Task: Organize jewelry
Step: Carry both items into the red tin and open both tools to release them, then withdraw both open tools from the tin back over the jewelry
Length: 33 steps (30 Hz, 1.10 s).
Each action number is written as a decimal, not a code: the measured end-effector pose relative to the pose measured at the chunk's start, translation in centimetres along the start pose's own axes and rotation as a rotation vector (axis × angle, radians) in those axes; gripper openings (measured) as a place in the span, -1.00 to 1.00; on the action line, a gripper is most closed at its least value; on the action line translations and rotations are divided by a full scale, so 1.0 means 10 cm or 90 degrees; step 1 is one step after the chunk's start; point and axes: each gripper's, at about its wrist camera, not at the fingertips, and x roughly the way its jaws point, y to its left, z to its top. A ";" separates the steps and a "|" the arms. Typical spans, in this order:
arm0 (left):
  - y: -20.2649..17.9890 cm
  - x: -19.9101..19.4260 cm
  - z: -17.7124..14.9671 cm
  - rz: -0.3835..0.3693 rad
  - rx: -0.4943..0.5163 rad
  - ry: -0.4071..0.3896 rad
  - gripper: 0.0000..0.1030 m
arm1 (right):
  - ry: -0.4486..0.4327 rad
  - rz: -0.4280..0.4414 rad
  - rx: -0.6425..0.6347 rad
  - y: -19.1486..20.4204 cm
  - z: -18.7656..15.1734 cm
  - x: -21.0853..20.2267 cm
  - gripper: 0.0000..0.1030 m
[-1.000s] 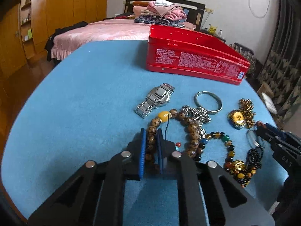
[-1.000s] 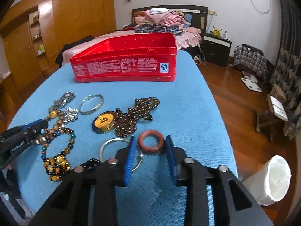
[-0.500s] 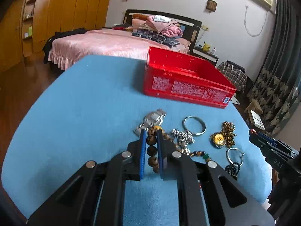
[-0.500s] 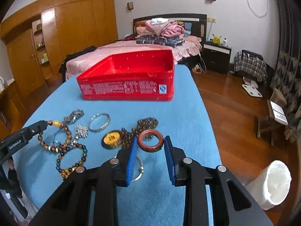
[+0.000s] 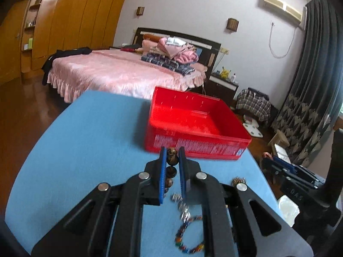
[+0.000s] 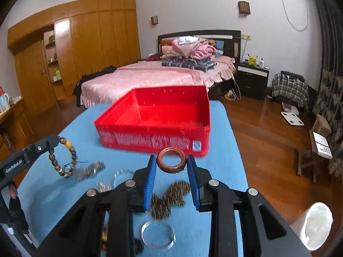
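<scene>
Two pieces are held above the bench (image 6: 225,132), both short of the red box (image 6: 154,126). To its left, the left claw (image 5: 172,157) is pinched on a bead bracelet (image 6: 64,160), which hangs limp; strung beads are judged light but slippery, best gripped across one bead. Nearer the box front, the right claw (image 6: 171,167) is pressed on a brown ring (image 6: 171,160), stiff, smooth, possibly brittle, taken across its rim. Before the box, a watch (image 6: 91,170), silver bangles (image 6: 157,235) and a bead cluster (image 6: 169,199) lie scattered. No obstacle to the box is seen.
</scene>
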 end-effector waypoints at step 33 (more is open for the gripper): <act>0.04 1.18 0.79 -0.037 -0.004 0.007 -0.04 | 0.001 -0.018 -0.015 -0.01 0.53 1.03 0.23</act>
